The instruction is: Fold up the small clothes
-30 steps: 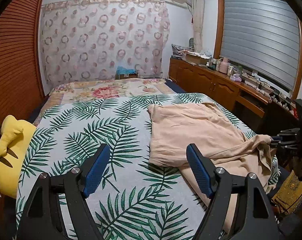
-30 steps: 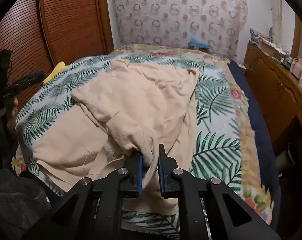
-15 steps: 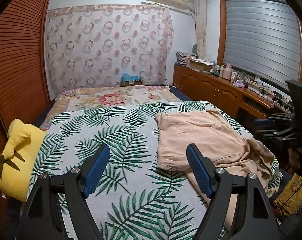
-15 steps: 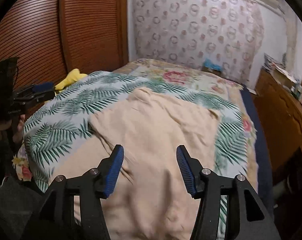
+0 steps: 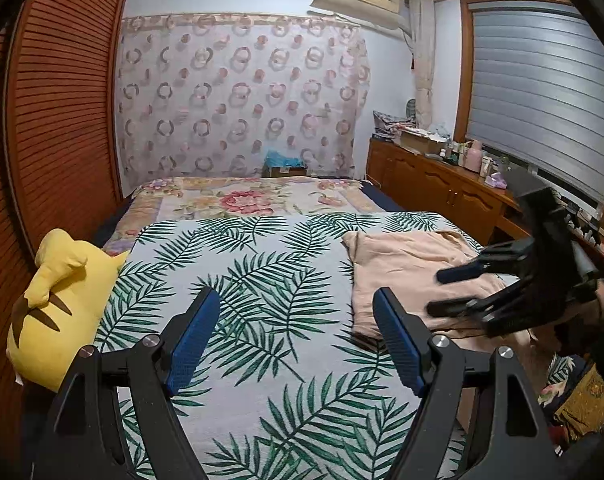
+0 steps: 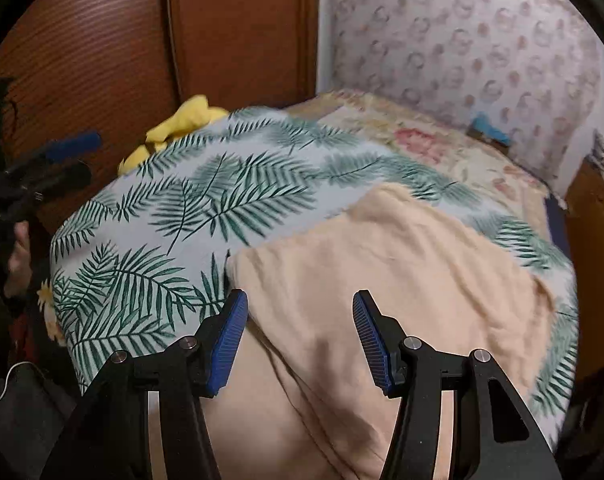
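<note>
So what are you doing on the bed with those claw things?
Folding a peach cotton garment lying on the palm-leaf bedspread. The right claw has just been opening, nothing between its blue pads now, and hovers over the cloth. The left claw is open and empty over bare bedspread.

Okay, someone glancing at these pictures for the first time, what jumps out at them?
Probably the palm-leaf bedspread covering the bed, with a peach garment lying rumpled near its right edge. A yellow plush toy sits at the bed's left edge by the slatted wooden doors.
</note>
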`<action>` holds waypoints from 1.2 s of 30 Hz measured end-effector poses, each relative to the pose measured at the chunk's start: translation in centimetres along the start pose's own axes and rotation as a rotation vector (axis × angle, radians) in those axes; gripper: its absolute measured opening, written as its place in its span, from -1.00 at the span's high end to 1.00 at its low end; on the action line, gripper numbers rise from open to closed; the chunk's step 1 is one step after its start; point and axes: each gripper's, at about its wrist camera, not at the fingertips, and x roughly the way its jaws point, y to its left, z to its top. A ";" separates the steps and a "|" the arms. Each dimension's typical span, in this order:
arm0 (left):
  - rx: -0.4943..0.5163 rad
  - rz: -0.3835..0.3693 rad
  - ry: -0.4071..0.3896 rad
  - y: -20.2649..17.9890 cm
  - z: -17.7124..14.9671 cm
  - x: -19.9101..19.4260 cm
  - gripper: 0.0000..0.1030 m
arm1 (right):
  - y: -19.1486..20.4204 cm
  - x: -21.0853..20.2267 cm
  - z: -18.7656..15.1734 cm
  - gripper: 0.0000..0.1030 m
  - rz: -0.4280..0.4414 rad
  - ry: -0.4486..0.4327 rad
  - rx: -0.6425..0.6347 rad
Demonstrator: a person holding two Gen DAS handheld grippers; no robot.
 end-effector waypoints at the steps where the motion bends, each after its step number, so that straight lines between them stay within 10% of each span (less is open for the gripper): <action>1: -0.002 0.003 0.002 0.1 -0.1 0.0 -0.54 | 0.1 0.8 0.3 -0.10 0.011 0.014 -0.006; 20: -0.005 0.008 0.013 1.0 -0.8 0.3 -0.54 | 2.5 8.2 2.7 -0.02 0.025 0.113 -0.110; 27: -0.002 0.000 0.019 0.8 -1.0 0.5 -0.54 | 2.7 7.6 2.5 0.83 -0.005 0.100 -0.141; 36: 0.004 -0.036 0.040 -0.5 -1.5 1.0 -0.54 | -2.4 0.2 3.9 0.91 -0.116 -0.076 -0.010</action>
